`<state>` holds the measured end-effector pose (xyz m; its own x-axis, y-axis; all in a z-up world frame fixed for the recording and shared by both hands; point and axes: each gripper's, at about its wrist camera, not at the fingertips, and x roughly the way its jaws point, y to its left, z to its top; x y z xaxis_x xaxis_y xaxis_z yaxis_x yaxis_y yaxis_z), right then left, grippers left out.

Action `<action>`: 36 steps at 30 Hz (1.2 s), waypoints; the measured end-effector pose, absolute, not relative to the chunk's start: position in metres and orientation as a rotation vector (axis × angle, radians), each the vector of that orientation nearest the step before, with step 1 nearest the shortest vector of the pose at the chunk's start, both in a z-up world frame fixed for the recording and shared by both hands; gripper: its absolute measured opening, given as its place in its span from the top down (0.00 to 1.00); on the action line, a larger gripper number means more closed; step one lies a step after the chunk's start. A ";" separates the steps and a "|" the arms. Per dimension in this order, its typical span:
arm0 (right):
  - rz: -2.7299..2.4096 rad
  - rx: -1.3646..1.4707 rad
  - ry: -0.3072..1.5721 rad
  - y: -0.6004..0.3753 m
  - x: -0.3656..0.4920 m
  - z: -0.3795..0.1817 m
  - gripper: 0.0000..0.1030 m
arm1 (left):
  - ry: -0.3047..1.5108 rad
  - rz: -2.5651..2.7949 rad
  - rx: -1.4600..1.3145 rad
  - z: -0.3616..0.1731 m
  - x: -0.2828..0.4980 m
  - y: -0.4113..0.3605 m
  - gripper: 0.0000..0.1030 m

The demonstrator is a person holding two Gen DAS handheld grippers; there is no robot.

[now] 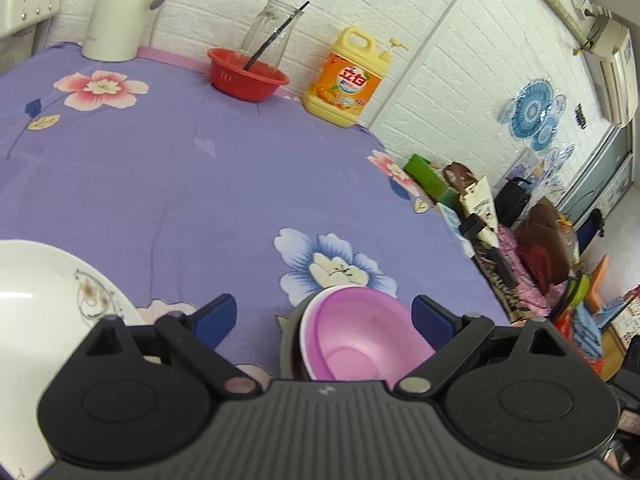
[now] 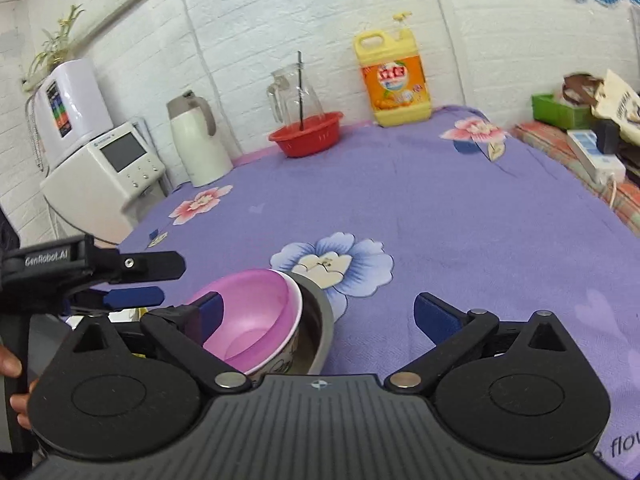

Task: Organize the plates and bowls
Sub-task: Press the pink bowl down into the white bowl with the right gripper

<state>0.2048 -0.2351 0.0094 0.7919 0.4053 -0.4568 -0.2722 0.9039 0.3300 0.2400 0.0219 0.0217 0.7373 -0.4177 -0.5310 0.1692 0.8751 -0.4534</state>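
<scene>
A pink bowl sits nested in a white patterned bowl, which sits in a steel bowl, on the purple flowered cloth. My left gripper is open, with the stack low between its fingers, close to the right pad. From the right wrist view the left gripper hangs just left of the stack, apart from it. My right gripper is open; its left pad overlaps the pink bowl's near rim, and nothing is pinched. A white flower-printed plate lies at the left.
At the back wall stand a red basket holding a glass jug, a yellow detergent bottle and a white thermos. A white appliance stands left of the table, with clutter off the table's right edge. A hand grips the left tool.
</scene>
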 end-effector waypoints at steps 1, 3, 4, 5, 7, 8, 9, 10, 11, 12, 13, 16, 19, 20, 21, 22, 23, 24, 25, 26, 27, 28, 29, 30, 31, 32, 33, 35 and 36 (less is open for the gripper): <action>0.361 0.276 0.565 -0.236 0.207 0.008 0.00 | 0.674 -0.314 -0.383 0.020 0.239 0.020 0.09; 0.336 0.361 0.611 -0.237 0.211 0.001 0.00 | 0.680 -0.287 -0.366 0.017 0.238 0.017 0.09; 0.315 0.411 0.635 -0.237 0.213 -0.003 0.00 | 0.680 -0.277 -0.358 0.016 0.238 0.016 0.09; 0.285 0.474 0.667 -0.238 0.216 -0.008 0.00 | 0.675 -0.261 -0.352 0.015 0.237 0.015 0.09; 0.240 0.614 0.717 -0.240 0.219 -0.020 0.00 | 0.672 -0.234 -0.348 0.013 0.237 0.014 0.09; 0.235 0.674 0.718 -0.242 0.218 -0.025 0.00 | 0.676 -0.231 -0.346 0.012 0.238 0.013 0.09; 0.233 0.705 0.711 -0.242 0.217 -0.029 0.00 | 0.681 -0.230 -0.343 0.011 0.238 0.013 0.09; 0.227 0.698 0.689 -0.241 0.214 -0.029 0.00 | 0.684 -0.227 -0.340 0.010 0.239 0.013 0.09; 0.207 0.664 0.685 -0.236 0.213 -0.025 0.00 | 0.684 -0.221 -0.339 0.009 0.240 0.014 0.09; 0.198 0.632 0.678 -0.233 0.212 -0.023 0.00 | 0.684 -0.214 -0.337 0.008 0.241 0.015 0.09; 0.201 0.616 0.664 -0.231 0.211 -0.021 0.00 | 0.686 -0.208 -0.335 0.008 0.242 0.015 0.09; 0.224 0.575 0.612 -0.226 0.207 -0.014 0.00 | 0.693 -0.200 -0.331 0.006 0.245 0.016 0.09; 0.231 0.501 0.611 -0.218 0.209 -0.014 0.00 | 0.699 -0.201 -0.325 0.005 0.247 0.016 0.09; 0.238 0.472 0.618 -0.215 0.210 -0.014 0.00 | 0.700 -0.204 -0.323 0.005 0.248 0.016 0.09; 0.240 0.451 0.620 -0.212 0.212 -0.014 0.00 | 0.698 -0.210 -0.320 0.005 0.248 0.016 0.09; 0.243 0.437 0.621 -0.210 0.212 -0.014 0.00 | 0.694 -0.219 -0.319 0.006 0.248 0.016 0.09; 0.252 0.426 0.620 -0.209 0.213 -0.015 0.00 | 0.689 -0.230 -0.321 0.007 0.249 0.016 0.09; 0.264 0.421 0.618 -0.208 0.213 -0.015 0.00 | 0.685 -0.247 -0.327 0.007 0.249 0.017 0.09; 0.272 0.420 0.616 -0.207 0.214 -0.015 0.00 | 0.680 -0.265 -0.334 0.008 0.249 0.018 0.09; 0.277 0.416 0.618 -0.206 0.215 -0.015 0.00 | 0.680 -0.280 -0.334 0.008 0.250 0.018 0.09; 0.282 0.406 0.620 -0.204 0.216 -0.015 0.00 | 0.688 -0.294 -0.324 0.007 0.251 0.017 0.09; 0.281 0.394 0.622 -0.203 0.217 -0.016 0.00 | 0.695 -0.303 -0.314 0.006 0.252 0.016 0.09; 0.275 0.376 0.626 -0.202 0.218 -0.017 0.00 | 0.702 -0.310 -0.306 0.005 0.253 0.015 0.09; 0.268 0.361 0.632 -0.200 0.220 -0.019 0.00 | 0.710 -0.316 -0.300 0.003 0.254 0.014 0.09; 0.264 0.353 0.639 -0.199 0.221 -0.021 0.00 | 0.718 -0.320 -0.296 0.001 0.256 0.013 0.09; 0.260 0.348 0.648 -0.199 0.223 -0.023 0.00 | 0.725 -0.324 -0.289 0.000 0.258 0.011 0.09; 0.257 0.346 0.657 -0.199 0.224 -0.025 0.00 | 0.724 -0.326 -0.276 -0.001 0.259 0.009 0.09; 0.253 0.320 0.653 -0.196 0.226 -0.026 0.00 | 0.731 -0.328 -0.241 -0.002 0.261 0.003 0.09; 0.248 0.298 0.654 -0.194 0.226 -0.026 0.00 | 0.733 -0.330 -0.227 -0.003 0.262 0.000 0.09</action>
<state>0.2263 -0.1941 -0.0261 0.7671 0.3176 -0.5574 -0.1320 0.9284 0.3474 0.2616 0.0005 -0.0025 0.6956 -0.3715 -0.6149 0.2144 0.9243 -0.3158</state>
